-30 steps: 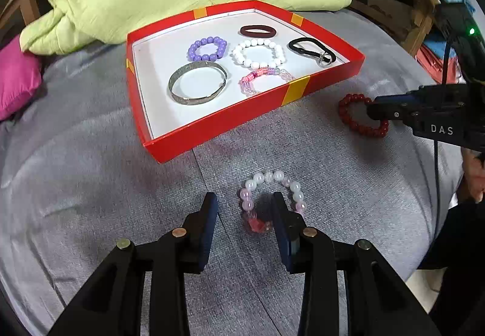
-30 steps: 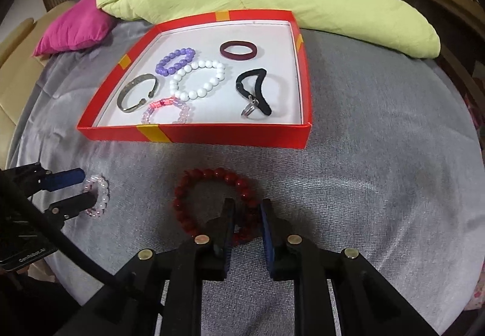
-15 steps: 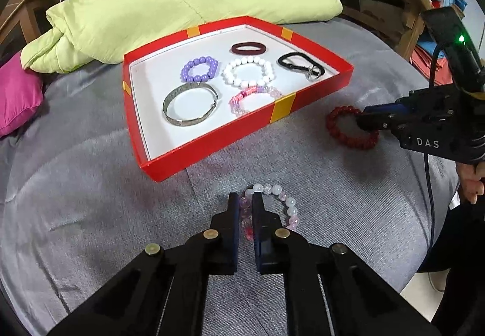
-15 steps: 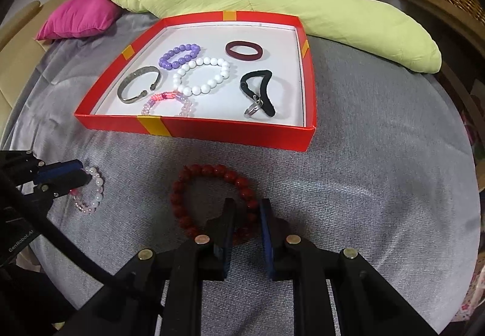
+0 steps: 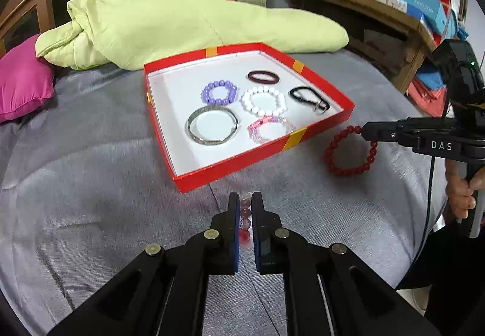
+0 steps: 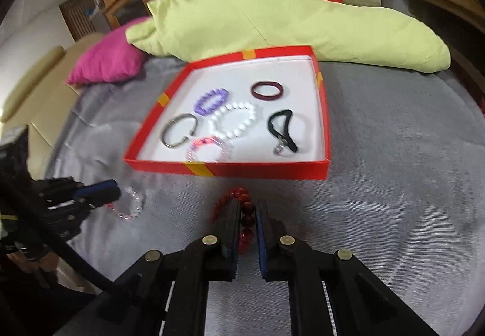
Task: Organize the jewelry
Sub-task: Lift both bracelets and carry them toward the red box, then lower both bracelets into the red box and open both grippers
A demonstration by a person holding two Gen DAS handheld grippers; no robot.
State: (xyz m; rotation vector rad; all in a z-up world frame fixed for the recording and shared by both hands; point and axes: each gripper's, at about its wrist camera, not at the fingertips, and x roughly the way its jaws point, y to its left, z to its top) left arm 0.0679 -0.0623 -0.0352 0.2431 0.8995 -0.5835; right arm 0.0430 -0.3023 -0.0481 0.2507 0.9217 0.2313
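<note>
I had both tools clamped: left tool (image 5: pixel 244 202) on the pink bead bracelet (image 6: pixel 128 204), right tool (image 6: pixel 248 207) on the red bead bracelet (image 5: pixel 350 151); I judged each needed lifting clear over the red tray (image 5: pixel 242 163) wall.

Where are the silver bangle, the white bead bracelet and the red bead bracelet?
silver bangle (image 5: pixel 212 140), left wrist view, on its near band.
white bead bracelet (image 5: pixel 246 101), left wrist view, on its left-hand beads.
red bead bracelet (image 5: pixel 333 166), left wrist view, on its lower-left beads.
</note>
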